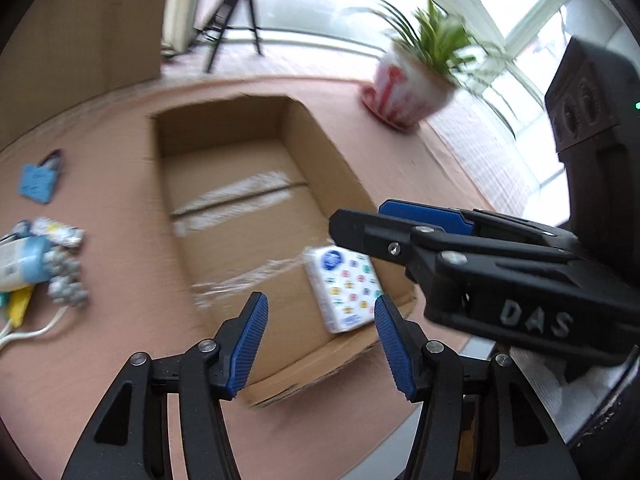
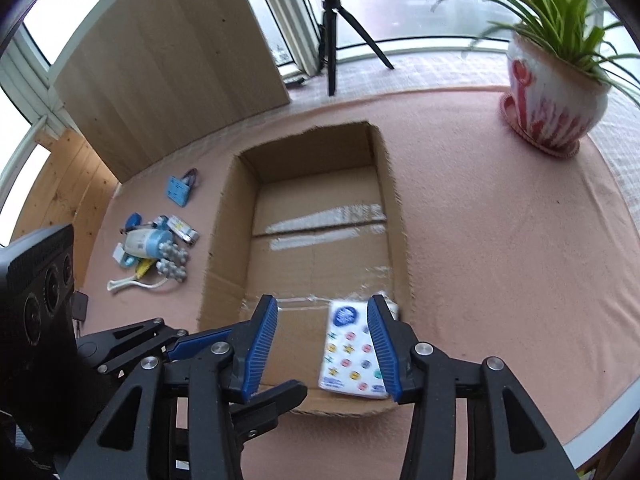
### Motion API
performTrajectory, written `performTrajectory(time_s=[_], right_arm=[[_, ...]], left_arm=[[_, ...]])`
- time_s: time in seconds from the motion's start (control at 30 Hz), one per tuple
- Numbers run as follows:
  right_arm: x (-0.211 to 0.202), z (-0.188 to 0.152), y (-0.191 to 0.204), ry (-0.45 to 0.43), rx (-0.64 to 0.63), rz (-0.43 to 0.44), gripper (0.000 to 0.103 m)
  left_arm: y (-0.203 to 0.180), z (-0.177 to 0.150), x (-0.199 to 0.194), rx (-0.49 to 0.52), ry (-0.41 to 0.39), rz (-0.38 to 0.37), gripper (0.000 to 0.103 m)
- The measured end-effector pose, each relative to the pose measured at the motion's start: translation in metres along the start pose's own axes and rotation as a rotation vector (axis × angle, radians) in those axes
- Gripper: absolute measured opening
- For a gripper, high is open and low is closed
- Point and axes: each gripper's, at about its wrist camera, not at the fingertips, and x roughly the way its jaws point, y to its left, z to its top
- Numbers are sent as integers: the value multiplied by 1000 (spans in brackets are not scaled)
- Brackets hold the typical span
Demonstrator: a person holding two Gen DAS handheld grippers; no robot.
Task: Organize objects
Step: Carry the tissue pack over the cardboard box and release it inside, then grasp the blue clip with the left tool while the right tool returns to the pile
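An open cardboard box (image 1: 240, 236) (image 2: 320, 256) stands on the pink tablecloth. A white tissue pack (image 1: 344, 292) (image 2: 348, 352) printed with coloured dots lies flat in its near right corner. My left gripper (image 1: 320, 344) (image 2: 240, 368) hovers open over the box's near edge, with nothing between its blue pads. My right gripper (image 2: 322, 348) (image 1: 360, 220) is open too, above the same corner. In the right wrist view its right finger overlaps the pack without pressing on it. A pile of small items (image 1: 44, 268) (image 2: 154, 248) lies left of the box.
A blue tag (image 2: 179, 190) (image 1: 38, 182) lies beyond the pile. A potted plant (image 2: 552, 104) (image 1: 412, 84) stands at the far right of the table. A wooden board (image 2: 172, 60) leans at the back left, with a tripod (image 2: 336, 32) behind the table.
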Motion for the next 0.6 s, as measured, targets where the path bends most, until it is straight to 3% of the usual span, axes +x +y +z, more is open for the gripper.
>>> performTrajectory(time_s=[0.27,0.6], right_arm=[[19,24,59,-6,-67,75,43],[74,48,140,55,-141,144,43]], left_arm=[[88,-17,-68,-149,-107,110,60],[237,-26,-106,-358,-127,259,60]])
